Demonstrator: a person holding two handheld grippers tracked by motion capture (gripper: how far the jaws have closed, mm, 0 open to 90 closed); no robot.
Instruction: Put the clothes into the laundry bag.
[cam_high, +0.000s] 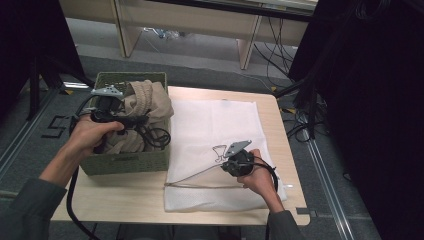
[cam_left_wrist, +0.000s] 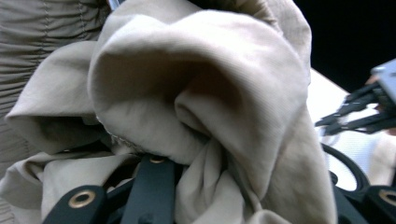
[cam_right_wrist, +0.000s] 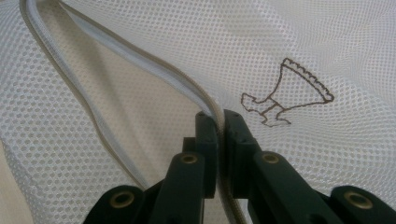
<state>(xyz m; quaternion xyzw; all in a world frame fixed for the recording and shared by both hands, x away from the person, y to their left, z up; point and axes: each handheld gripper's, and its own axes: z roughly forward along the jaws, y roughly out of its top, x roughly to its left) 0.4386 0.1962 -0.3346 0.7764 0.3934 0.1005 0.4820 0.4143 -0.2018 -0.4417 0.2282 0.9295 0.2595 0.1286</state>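
Lifting beige garment from green basket, worktop's 9 o'clock; left tool clamped on bunched fabric. Right tool pinched shut on mesh bag zipper edge, holding mouth open. Advice: raise garment clear of rim, swing toward 3 o'clock, keep bag edge high.

The worktop is a pale wooden surface with rounded corners, standing on a grey carpeted floor. Beyond it, against the far side of the room, stands a light wooden desk on panel legs, with black cables hanging behind one leg and trailing over the carpet. A metal floor rail runs along the worktop's right side, and dark curtains close off that side.
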